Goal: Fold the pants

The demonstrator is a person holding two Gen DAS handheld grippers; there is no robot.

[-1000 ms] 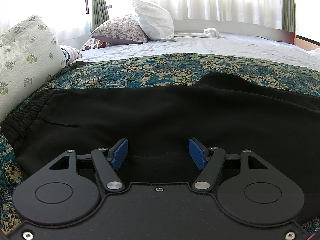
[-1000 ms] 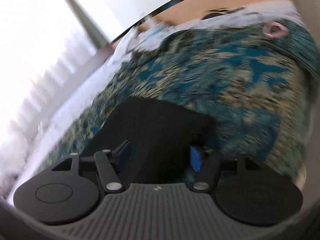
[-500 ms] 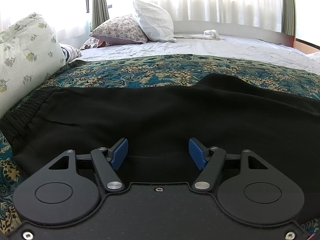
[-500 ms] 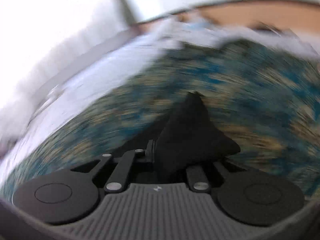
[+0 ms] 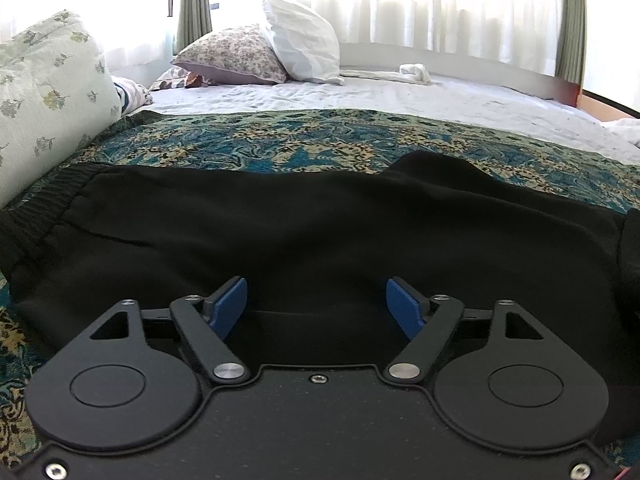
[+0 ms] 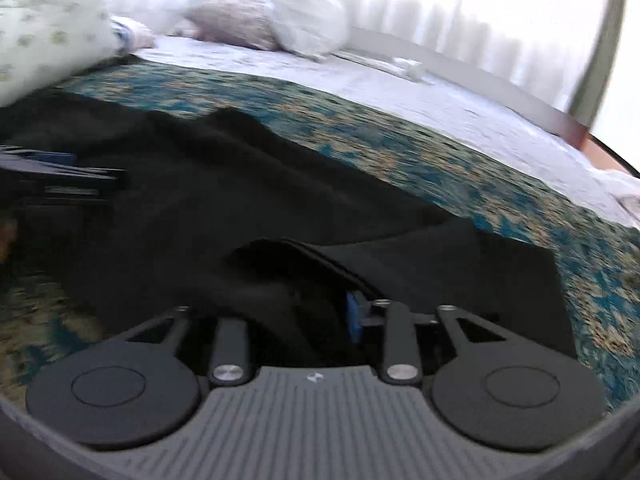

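While the black pants [image 5: 320,224] lie spread across the patterned bedspread [image 5: 320,140], the left gripper [image 5: 316,304] rests over them with jaws apart; the right gripper [image 6: 320,320] has its jaws clamped on a lifted fold.

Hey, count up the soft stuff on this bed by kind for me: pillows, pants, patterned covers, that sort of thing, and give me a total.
Pillows: 3, green-floral, purple-floral, white
Black pants: 1
Teal patterned cover: 1
White sheet: 1
Small white bundle: 1
Total: 7
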